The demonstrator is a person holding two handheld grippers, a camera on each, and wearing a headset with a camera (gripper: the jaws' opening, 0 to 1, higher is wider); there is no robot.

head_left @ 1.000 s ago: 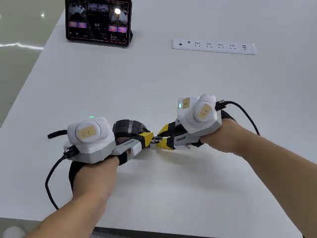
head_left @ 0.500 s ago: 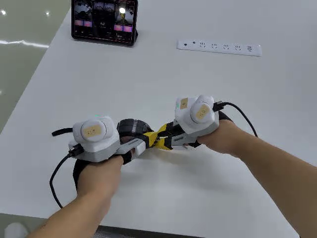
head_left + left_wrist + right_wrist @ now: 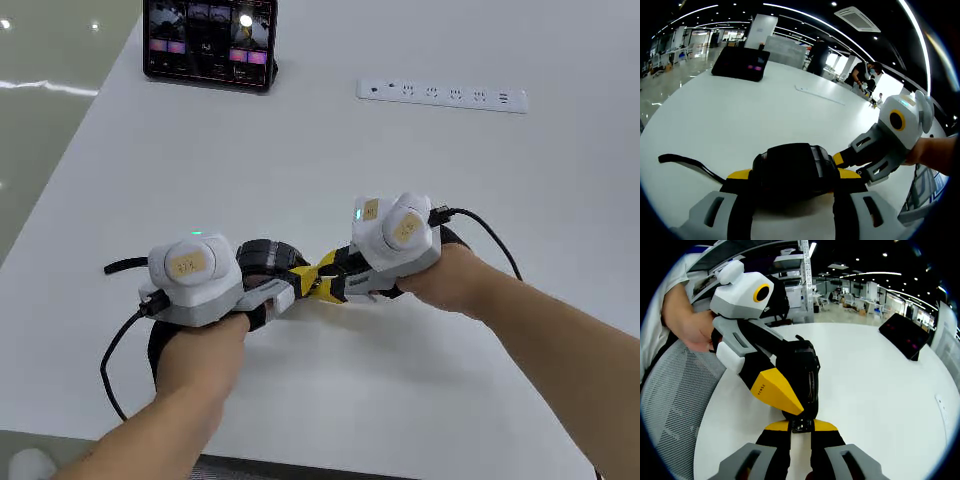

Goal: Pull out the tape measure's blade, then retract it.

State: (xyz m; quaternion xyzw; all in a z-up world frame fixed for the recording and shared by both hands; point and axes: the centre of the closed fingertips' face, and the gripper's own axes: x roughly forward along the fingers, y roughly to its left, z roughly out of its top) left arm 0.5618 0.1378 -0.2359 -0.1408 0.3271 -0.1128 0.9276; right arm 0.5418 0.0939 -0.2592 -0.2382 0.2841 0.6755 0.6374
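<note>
L gripper (image 3: 792, 179) clamps black rubbery tape measure (image 3: 790, 165) near front of white tabletop (image 3: 420, 160); R gripper (image 3: 801, 427) pinches its metal blade tip (image 3: 801, 422). Pull R straight away, L firm, no twist.

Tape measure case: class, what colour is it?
Black; the tape measure case shows best in the left gripper view.

Tape measure (image 3: 262, 255) case mostly hidden behind left gripper (image 3: 288, 285). Blade tip (image 3: 801, 427) largely covered between right gripper (image 3: 801, 432) jaws. Tablet (image 3: 208, 45) cut by top edge, screen illegible.
</note>
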